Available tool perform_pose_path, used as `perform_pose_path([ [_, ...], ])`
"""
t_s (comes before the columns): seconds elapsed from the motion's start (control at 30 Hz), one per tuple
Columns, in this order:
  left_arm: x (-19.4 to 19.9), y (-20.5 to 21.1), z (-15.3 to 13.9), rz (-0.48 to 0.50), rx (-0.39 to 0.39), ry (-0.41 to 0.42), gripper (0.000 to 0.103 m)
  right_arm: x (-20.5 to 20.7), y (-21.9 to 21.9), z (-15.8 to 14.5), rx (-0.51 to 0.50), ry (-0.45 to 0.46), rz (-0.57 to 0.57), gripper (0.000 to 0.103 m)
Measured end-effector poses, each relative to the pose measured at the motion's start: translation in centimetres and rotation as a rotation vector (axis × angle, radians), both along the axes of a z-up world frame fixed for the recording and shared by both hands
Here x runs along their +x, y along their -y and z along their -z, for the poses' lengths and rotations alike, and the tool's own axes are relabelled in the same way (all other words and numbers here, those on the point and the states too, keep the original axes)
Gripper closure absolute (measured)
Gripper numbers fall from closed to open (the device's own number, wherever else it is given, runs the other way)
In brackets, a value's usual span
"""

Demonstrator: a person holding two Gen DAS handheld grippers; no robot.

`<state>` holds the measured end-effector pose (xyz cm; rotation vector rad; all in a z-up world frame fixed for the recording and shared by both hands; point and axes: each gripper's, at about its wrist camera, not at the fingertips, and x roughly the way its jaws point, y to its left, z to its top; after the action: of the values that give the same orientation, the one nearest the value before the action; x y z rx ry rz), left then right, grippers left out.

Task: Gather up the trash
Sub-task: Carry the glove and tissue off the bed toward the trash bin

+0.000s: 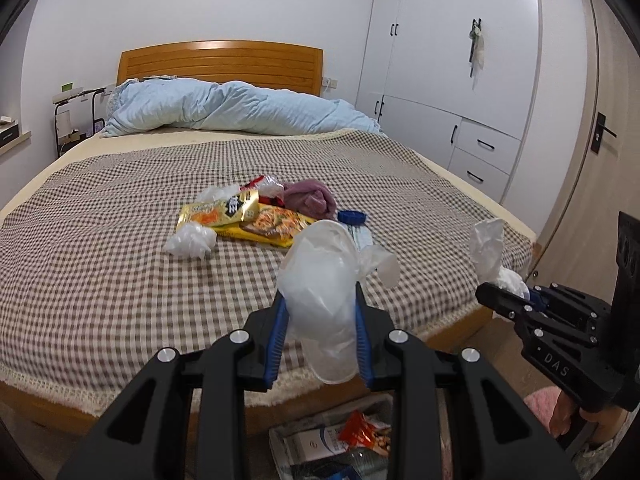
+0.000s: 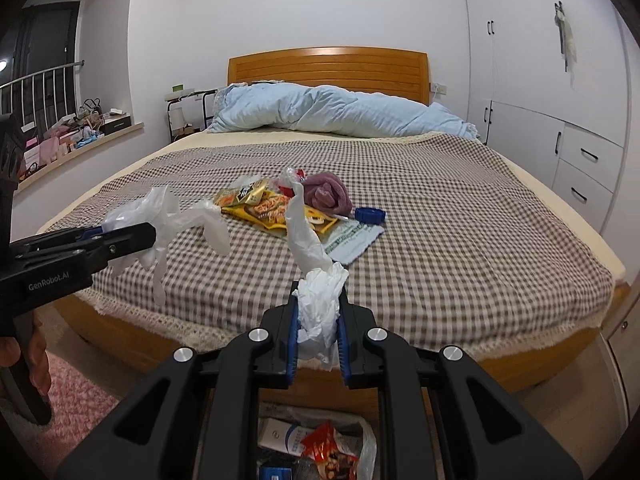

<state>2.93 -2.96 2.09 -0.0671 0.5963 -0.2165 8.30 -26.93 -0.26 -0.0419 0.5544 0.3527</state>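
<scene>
My left gripper (image 1: pixel 320 298) is shut on a translucent white plastic bag (image 1: pixel 320 264), held in the air over the foot of the bed. From the right wrist view that gripper (image 2: pixel 150 236) comes in from the left with the bag (image 2: pixel 172 212) trailing. My right gripper (image 2: pixel 320 302) is shut on a crumpled white plastic wrap (image 2: pixel 308 240) that sticks upward. It also shows at the right of the left wrist view (image 1: pixel 494 296). Yellow snack wrappers (image 1: pixel 240 216), a crumpled white bag (image 1: pixel 190 240) and a blue cap (image 1: pixel 352 216) lie on the checked bedspread (image 1: pixel 120 240).
A lined trash bin (image 2: pixel 360 440) with a red wrapper inside stands on the floor below both grippers, against the bed's foot. A purple cloth (image 2: pixel 328 192) lies among the litter. White wardrobes (image 2: pixel 560 120) stand at the right, and a pink rug (image 2: pixel 80 400) lies at the left.
</scene>
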Motion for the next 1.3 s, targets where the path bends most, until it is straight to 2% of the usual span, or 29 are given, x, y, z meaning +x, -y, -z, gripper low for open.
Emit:
perform_pose_path([
  [0.23, -2.6, 0.8, 1.5, 0.035, 0.01, -0.034, 0.075, -2.3, 0.7, 1.2, -0.005, -0.022, -0.002, 0.087],
  [0.7, -5.7, 2.4, 6.3, 0.099, 0.015, -0.111, 0.075, -5.0, 0.5, 5.7, -0.012, -0.13, -0.036, 0.087],
  [1.3, -6.2, 2.9, 13.9, 0.134, 0.006, -0.237, 0.075, -6.5, 0.0, 12.9, -0.047, -0.308, -0.051, 0.087],
])
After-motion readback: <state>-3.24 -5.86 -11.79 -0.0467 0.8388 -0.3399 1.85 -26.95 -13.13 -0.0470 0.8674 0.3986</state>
